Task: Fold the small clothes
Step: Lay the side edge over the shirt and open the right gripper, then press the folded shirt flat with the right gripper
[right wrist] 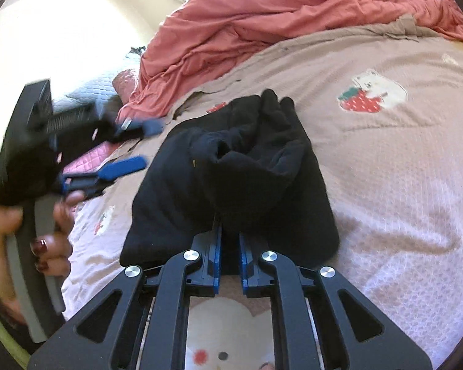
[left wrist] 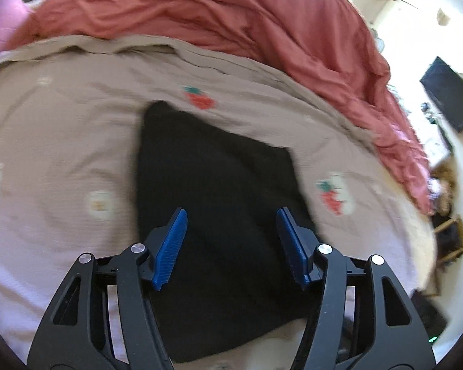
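Home bedroom, bed with strawberry-print sheet, rumpled red duvet

A folded garment lies on the bed's printed cover, with a bunched fold of it heaped on top and running back to the right hand-held gripper at its near edge. Behind the garment a rumpled duvet is piled along the far side of the bed. In the right wrist view the left hand-held gripper sits just left of the garment, above the cover, its jaws apart, with a hand around its handle.
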`<state>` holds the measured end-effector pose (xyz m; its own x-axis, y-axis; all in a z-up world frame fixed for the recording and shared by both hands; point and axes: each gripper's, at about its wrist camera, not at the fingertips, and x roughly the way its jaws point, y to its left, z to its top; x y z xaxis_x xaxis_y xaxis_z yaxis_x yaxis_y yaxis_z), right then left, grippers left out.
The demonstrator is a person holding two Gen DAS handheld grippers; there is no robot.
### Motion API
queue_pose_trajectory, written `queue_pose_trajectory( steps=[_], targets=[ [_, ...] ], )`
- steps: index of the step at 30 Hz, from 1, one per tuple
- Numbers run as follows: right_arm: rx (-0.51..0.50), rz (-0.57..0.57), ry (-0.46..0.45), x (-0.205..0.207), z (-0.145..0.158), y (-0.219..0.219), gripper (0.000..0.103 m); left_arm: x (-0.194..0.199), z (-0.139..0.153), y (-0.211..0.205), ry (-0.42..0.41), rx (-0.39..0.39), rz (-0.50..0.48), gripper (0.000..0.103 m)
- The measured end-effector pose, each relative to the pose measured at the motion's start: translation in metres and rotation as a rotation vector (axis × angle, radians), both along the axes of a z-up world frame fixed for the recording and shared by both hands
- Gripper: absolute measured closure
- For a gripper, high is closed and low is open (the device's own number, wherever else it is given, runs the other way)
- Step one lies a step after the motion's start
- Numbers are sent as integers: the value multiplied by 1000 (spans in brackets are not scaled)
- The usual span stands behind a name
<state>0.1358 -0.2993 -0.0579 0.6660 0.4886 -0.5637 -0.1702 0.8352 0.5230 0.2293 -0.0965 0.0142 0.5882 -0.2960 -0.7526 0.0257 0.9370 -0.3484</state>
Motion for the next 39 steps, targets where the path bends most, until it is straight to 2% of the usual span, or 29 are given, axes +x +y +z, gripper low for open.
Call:
queue_pose_trajectory(
  steps=[3, 8, 11, 16, 20, 22, 29, 39],
  targets=[
    [-23, -3, 7, -5, 1, -4, 91, -13, -8, 16, -33, 68, 42, 52],
    [-87, -27, -2, -14, 11, -13, 80, -21, -21, 21, -50, 121, 30, 52],
    [-131, -48, -16, -17, 20, -20, 79, -28, -26, 22, -71, 125, 7, 52],
    [-183, -74, -54, -16, 40, -28, 72, -36, -31, 24, -94, 102, -28, 50],
    [-170, -43, -59, -3, 52, -23, 66, -40, -37, 25, -108, 97, -53, 50],
    [-159, -9, -42, 12, 59, -18, 63, -42, -40, 26, -121, 89, -68, 50],
    [-155, 26, 70, 82, 68, 0, 62, -43, -46, 34, -147, 46, -118, 48],
    [-165, 60, 229, 142, 29, 29, 61, -43, -44, 33, -146, 38, -131, 47]
  ],
)
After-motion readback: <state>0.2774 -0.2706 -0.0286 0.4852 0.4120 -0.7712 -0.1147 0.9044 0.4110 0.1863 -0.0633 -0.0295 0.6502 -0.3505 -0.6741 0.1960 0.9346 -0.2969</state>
